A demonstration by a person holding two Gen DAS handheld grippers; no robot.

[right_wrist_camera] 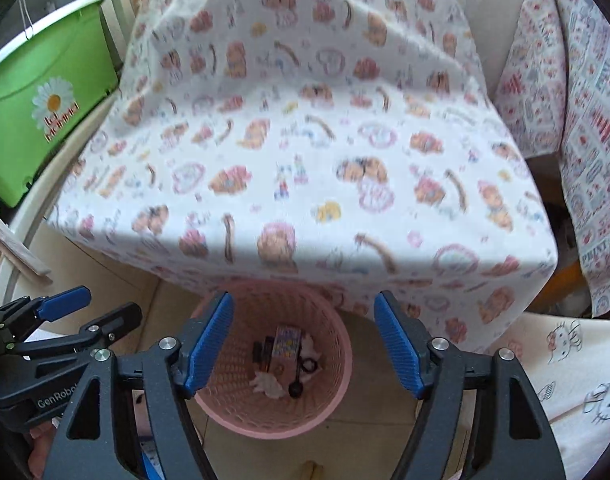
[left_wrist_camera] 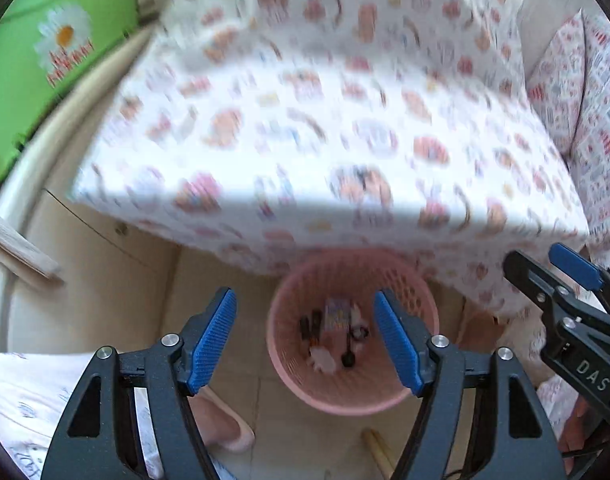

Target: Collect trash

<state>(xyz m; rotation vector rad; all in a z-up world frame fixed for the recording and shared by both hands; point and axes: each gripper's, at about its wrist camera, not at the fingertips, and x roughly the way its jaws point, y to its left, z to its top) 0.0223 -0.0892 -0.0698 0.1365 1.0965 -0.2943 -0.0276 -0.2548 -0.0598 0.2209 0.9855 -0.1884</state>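
Trash (right_wrist_camera: 283, 360), a small printed box, crumpled white paper and dark bits, lies at the bottom of the round pink plastic mesh basket (right_wrist_camera: 229, 412) low in both frames. Left gripper (left_wrist_camera: 305, 344) and right gripper (right_wrist_camera: 303, 344) have wide-open jaws holding nothing. Bumping the basket's rim could tip it over. Behind, the cartoon-print cloth (right_wrist_camera: 305, 140) over the counter looks bare, though blurry.

The left hand-held gripper (left_wrist_camera: 305, 340) and the right hand-held gripper (right_wrist_camera: 305, 340) both point down, side by side, wide open with nothing between their blue pads.
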